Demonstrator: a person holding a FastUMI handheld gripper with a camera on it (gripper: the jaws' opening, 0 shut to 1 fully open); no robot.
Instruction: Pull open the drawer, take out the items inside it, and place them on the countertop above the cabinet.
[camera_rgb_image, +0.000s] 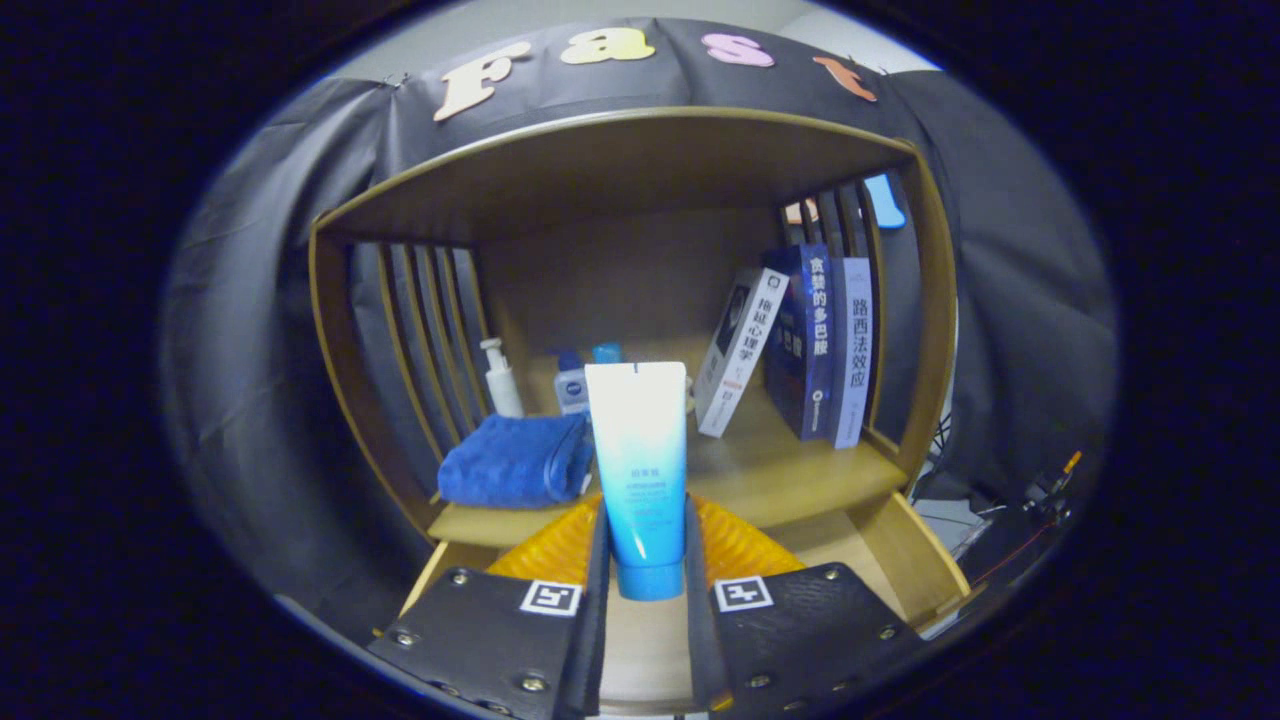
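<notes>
Tongs: clenched on the tube, one orange ribbed finger pressing each side of its lower body; the black finger mounts carry square markers.
Tube: white fading to blue, held upright with the blue cap end down between the fingers and the flat crimped end up; it rises well above the fingertips.
Drawer: wooden side walls flare out to either side below the tongs; pale wood bottom shows between the finger mounts. Drawer stands open under the tube.
Desk: wooden cabinet top just beyond the fingers, inside an arched wooden hutch with slatted sides.
Towel: blue, folded, lying on the desk just beyond the left finger, beside the tube.
Pump bottle: white, upright, behind the towel near the left slats.
Small bottles: a white and blue one behind the tube; another blue cap next to it, mostly hidden.
Books: three, standing at the right of the desk; the white one leans, the two bluer ones stand nearly upright against the right slats.
</notes>
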